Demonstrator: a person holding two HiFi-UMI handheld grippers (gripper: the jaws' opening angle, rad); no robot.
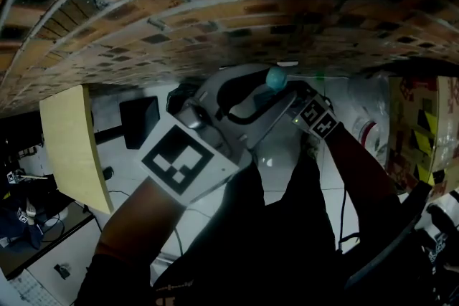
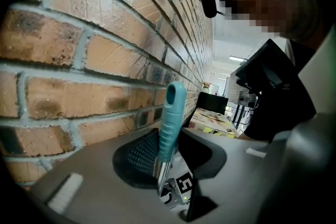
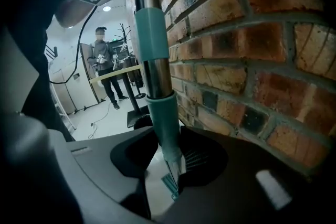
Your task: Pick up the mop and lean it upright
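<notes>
**Ana:** Teal is the grip [image 2: 171, 113] on top of the mop [image 3: 156, 78]. Who holds it?

**Ben:** The left claw [image 2: 170, 157] does. It is clamped on that grip. In the left gripper view the grip sticks up from the jaws toward twelve o'clock.

**Ana:** And the right claw [image 3: 168, 160]?

**Ben:** It is squeezed on the mop too, lower down. In the right gripper view the mop runs from the jaws up to twelve o'clock.

**Ana:** Where is the brick wall [image 3: 252, 60]?

**Ben:** At three o'clock of the mop there, very near. I can't tell if they touch.

**Ana:** So which step is this?

**Ben:** I think the picking up is done, because the mop stands tall. Now comes the leaning.

**Ana:** What does that need?

**Ben:** Tip the top softly onto the bricks. Check that the mop rests. Then let both claws go slowly. I can't see the mop's bottom end, so it might slide.
</notes>
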